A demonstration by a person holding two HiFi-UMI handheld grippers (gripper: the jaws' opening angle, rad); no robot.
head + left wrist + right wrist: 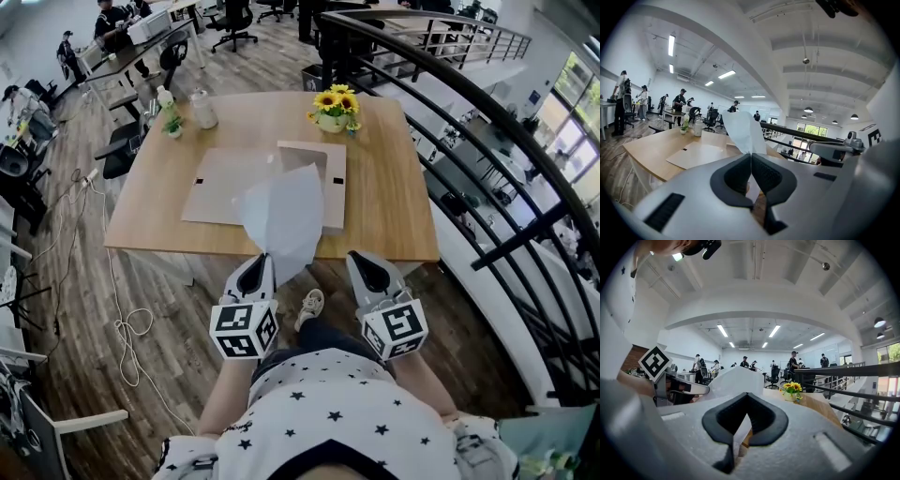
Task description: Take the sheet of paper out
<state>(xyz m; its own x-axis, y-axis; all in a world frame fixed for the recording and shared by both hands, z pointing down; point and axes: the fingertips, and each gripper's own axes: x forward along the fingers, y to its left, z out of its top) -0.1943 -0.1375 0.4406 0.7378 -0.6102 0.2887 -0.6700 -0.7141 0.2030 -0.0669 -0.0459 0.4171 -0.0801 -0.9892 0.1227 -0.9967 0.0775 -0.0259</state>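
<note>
Your left gripper pinched the sheet by its lower corner, raised over the table's near edge, apparently clear of the envelope. Your right gripper was pressed together, empty. Removal appeared nearly complete; next, lay the sheet down flat.

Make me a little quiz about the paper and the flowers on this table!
1. True or false: the left gripper is pinching the sheet of paper.
2. Which flowers stand on the table? A: roses. B: sunflowers. C: tulips.
3. Fill in the gap: the right gripper has its jaws ____, with nothing between them.

Key: 1 true. 2 B. 3 shut.
</note>
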